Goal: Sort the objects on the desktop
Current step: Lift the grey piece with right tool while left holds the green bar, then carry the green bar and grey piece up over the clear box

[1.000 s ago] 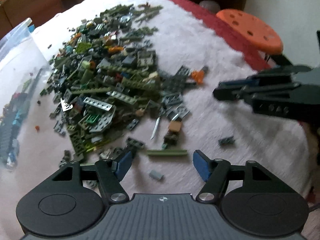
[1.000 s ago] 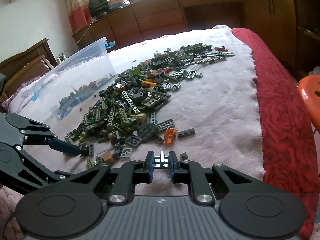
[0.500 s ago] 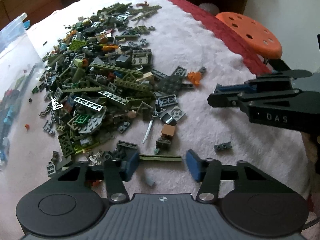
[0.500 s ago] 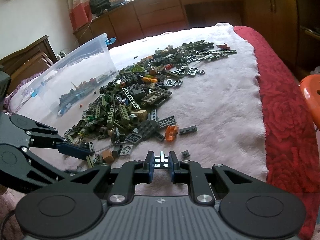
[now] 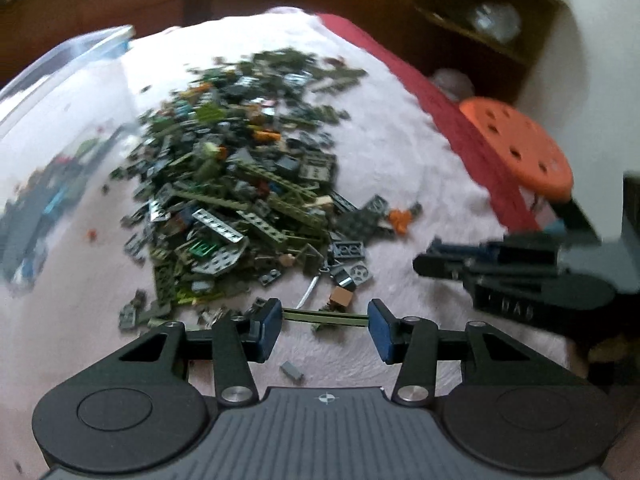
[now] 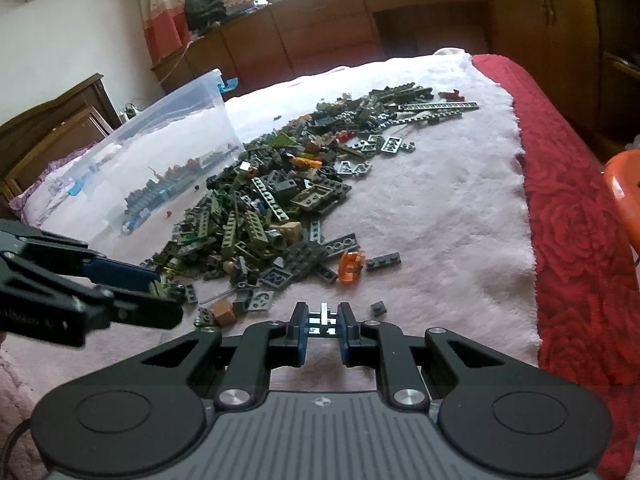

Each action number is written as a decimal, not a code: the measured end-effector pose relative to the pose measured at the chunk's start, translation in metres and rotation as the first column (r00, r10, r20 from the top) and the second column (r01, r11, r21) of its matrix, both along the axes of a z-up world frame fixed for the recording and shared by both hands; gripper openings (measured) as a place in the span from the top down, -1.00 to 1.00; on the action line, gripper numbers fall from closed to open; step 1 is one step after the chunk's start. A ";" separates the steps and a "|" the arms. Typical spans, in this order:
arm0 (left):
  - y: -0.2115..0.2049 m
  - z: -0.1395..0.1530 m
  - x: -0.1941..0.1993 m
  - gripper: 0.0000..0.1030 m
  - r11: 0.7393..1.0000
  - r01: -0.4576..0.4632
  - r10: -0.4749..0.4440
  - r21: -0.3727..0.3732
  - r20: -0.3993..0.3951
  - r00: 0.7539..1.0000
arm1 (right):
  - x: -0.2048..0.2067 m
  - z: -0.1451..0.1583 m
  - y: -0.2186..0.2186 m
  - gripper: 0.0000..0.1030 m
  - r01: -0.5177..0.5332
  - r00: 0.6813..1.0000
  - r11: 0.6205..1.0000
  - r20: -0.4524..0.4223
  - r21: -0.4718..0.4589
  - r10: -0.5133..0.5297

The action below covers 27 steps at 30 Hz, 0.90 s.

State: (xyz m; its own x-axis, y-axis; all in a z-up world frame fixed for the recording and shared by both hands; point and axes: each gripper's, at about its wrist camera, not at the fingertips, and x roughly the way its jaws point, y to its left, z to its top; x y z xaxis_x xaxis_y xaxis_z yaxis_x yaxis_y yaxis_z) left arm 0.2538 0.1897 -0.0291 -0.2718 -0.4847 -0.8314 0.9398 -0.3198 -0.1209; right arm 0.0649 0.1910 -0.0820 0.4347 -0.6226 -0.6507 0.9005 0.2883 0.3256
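Left gripper [image 5: 325, 319] clamps long olive-green brick strip [image 5: 325, 317] end to end, just above white fluffy blanket [image 5: 400, 152], beside brick pile [image 5: 248, 200]. Right gripper [image 6: 323, 322] pinches small grey-white brick piece [image 6: 322, 319]. Clear plastic bin [image 6: 168, 148] left of pile.

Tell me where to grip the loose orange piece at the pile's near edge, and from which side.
Take the orange piece from above, jaws across its narrow middle. It lies apart from the brick pile, with bare white blanket to its right, so come down from that side. Its exact shape is hard to read.
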 end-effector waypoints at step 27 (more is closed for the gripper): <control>0.009 0.056 0.074 0.07 0.930 -0.351 0.344 -0.111 -0.076 0.936 | 0.044 0.094 -0.020 0.68 -0.085 0.996 0.984 0.016 -0.155 0.088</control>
State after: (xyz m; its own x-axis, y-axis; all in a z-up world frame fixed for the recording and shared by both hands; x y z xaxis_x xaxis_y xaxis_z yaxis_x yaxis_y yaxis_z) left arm 0.3279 0.1983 0.0269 -0.1111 -0.6530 -0.7491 0.9878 0.0104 -0.1556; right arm 0.1084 0.1708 0.0117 0.5050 -0.6737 -0.5396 0.8627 0.4131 0.2915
